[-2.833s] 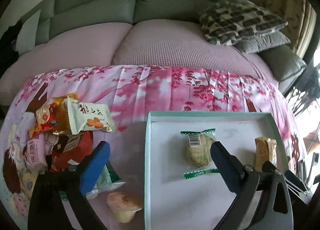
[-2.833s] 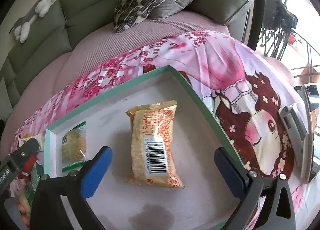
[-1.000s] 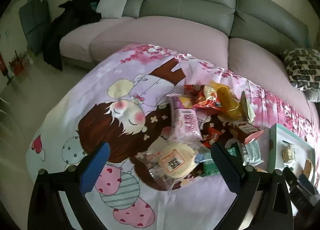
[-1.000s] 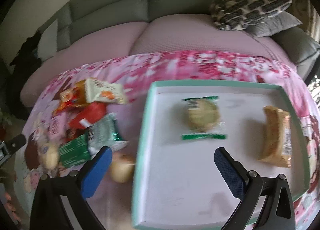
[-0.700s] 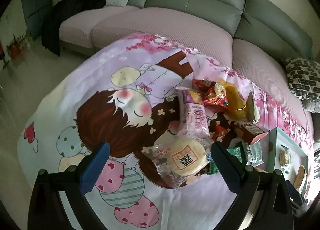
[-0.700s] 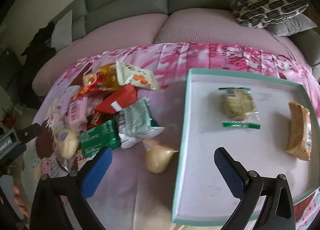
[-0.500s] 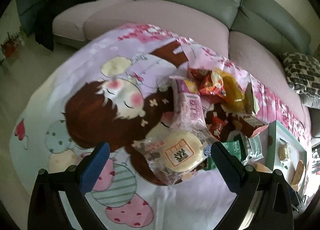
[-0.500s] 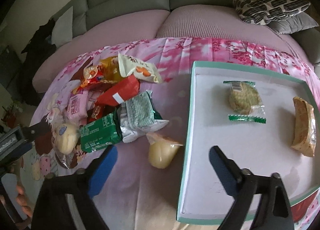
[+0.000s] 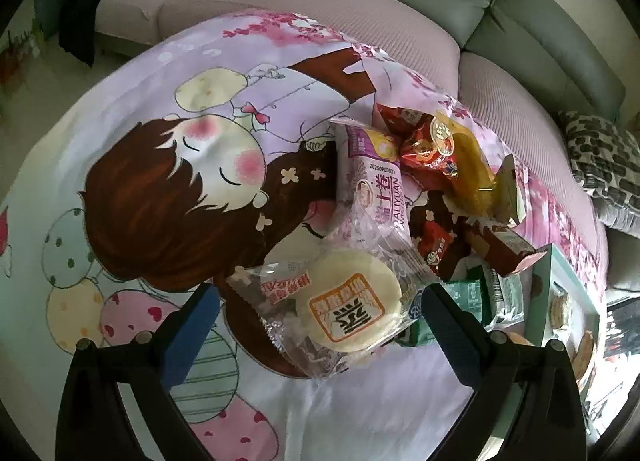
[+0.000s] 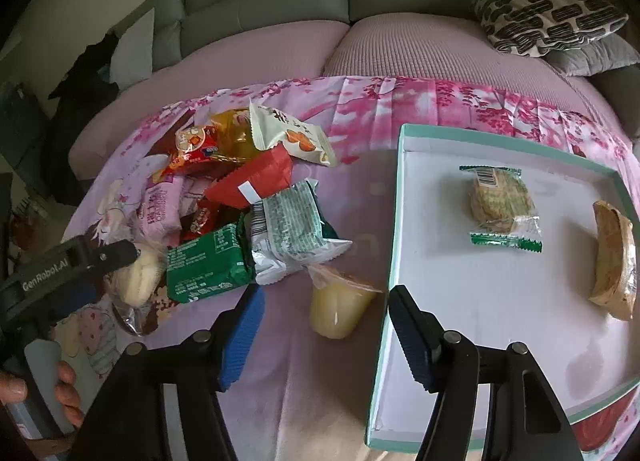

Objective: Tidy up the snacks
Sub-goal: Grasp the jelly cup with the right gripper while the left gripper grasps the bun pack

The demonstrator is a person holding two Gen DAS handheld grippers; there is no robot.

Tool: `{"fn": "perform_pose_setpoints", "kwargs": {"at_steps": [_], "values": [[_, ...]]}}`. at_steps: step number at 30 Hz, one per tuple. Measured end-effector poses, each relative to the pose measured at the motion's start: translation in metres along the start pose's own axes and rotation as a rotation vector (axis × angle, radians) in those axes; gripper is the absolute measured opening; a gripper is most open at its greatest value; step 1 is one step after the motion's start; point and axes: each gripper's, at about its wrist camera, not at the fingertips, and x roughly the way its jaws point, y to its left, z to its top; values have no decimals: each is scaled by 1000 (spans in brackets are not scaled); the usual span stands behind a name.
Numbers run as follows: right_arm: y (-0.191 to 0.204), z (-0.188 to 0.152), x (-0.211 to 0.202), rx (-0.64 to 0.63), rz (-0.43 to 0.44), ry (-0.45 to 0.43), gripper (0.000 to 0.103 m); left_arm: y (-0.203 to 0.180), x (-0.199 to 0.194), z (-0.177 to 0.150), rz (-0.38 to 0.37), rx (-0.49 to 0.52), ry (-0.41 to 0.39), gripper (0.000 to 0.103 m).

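Left wrist view alone showed the round white cake in crinkly clear wrap (image 9: 352,317) lying between the spread, empty pads of the left gripper (image 9: 316,321), at the near edge of the snack pile (image 9: 432,189) on the cartoon-print cloth (image 9: 160,189), bare cloth to its left. Right wrist view alone showed the shallow teal-rimmed tray (image 10: 394,221) with a green-sealed biscuit pack (image 10: 500,201) and a tan bun pack (image 10: 614,261), much white floor free. There the right gripper (image 10: 326,331), jaws just closing but not gripping, straddled a yellowish jelly cup (image 10: 340,307) beside the tray's left wall.
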Motion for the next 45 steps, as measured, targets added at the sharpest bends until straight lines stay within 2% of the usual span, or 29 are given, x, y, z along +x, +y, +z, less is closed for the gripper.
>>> {"fn": "perform_pose_setpoints", "kwargs": {"at_steps": [4,14,24,27,29,40,45], "values": [[-3,0,-1,12,5,0,64,3,6,1,-26,-28,17,101],[2,1,-4,-5,26,3,55,6,12,1,-22,-52,23,101],[3,3,12,-14,20,30,55,8,16,2,-17,-68,32,101],[6,5,16,-31,-1,25,55,9,19,2,-24,-77,37,101],[9,6,18,-53,-27,25,49,9,20,2,-23,-80,38,101],[14,6,23,-118,-82,18,41,4,24,5,-1,-68,33,101],[11,6,22,-103,-68,18,39,3,20,4,-9,-63,29,94]]}}
